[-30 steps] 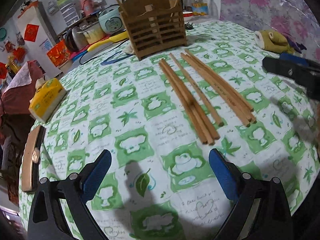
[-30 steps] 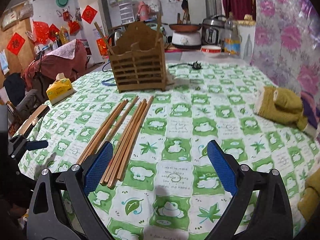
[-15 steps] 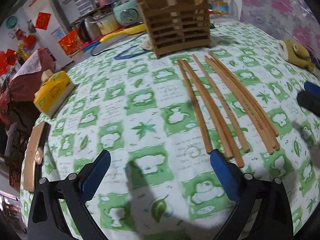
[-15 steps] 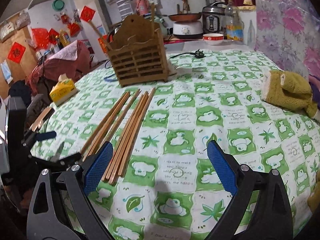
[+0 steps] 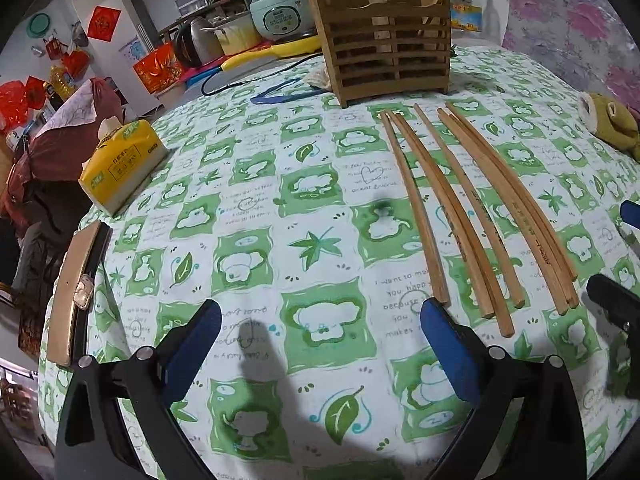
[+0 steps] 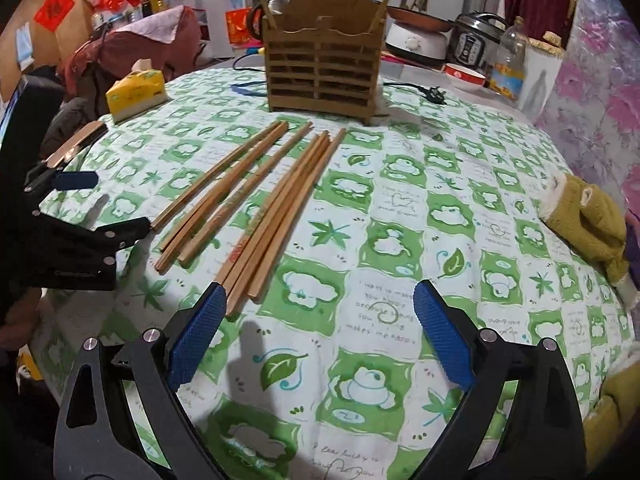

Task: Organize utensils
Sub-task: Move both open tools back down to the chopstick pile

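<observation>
Chopsticks (image 5: 472,216) lie loose on the green-patterned tablecloth (image 5: 248,216), fanned from your 12 o'clock toward 5 o'clock in the left wrist view, their far tips just short of the slatted wooden holder (image 5: 388,36). Your left gripper (image 5: 320,334) is spread wide and empty, its right pad beside the nearest stick end. Your right gripper (image 6: 316,322) is likewise spread and empty, its left pad at the bundle's near ends. Bare cloth lies at 9 o'clock, up to the tissue pack (image 5: 124,168) near the table edge.
</observation>
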